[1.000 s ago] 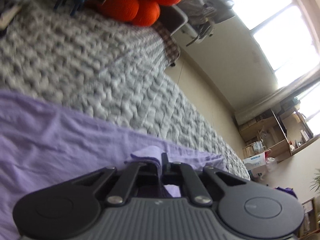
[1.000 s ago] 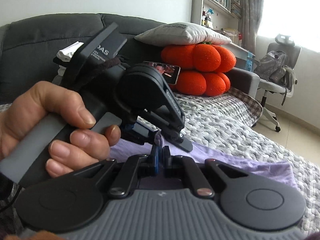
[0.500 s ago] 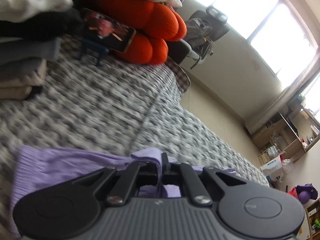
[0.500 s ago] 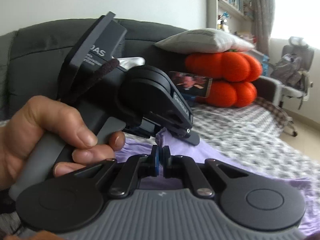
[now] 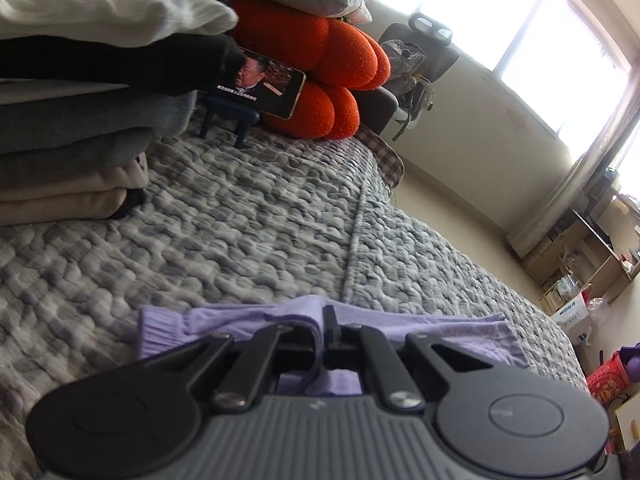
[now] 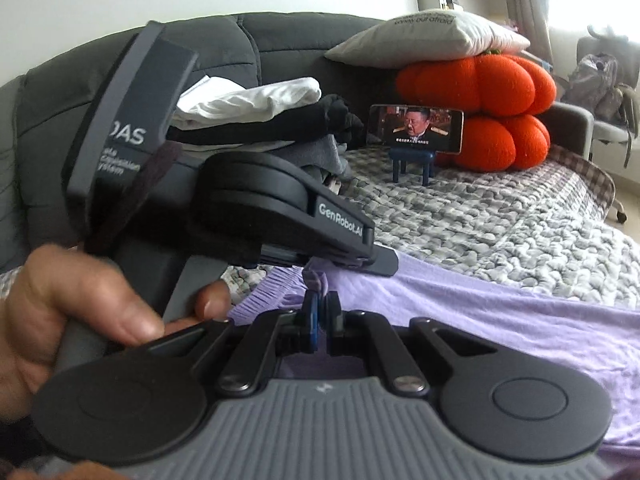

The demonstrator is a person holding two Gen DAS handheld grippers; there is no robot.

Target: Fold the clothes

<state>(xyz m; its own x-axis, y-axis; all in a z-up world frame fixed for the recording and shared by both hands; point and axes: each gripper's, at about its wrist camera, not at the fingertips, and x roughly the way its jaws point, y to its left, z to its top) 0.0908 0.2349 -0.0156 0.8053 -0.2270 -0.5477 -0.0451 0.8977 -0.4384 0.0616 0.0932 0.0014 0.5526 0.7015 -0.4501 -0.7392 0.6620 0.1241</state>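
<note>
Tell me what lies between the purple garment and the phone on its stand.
Only bare grey quilted blanket lies between the purple garment and the phone; both wrist views show it.

Stack of folded clothes (image 5: 72, 92), beyond the left gripper (image 5: 326, 326), is cropped by the frame edge; purple garment (image 6: 500, 320) is partly hidden beneath the right gripper (image 6: 320, 312).

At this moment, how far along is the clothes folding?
Done: a stack of folded clothes sits on the quilt. In hand: both the left claw and right claw pinch the purple garment, mid-fold. Left: finishing that fold and stacking it.
</note>
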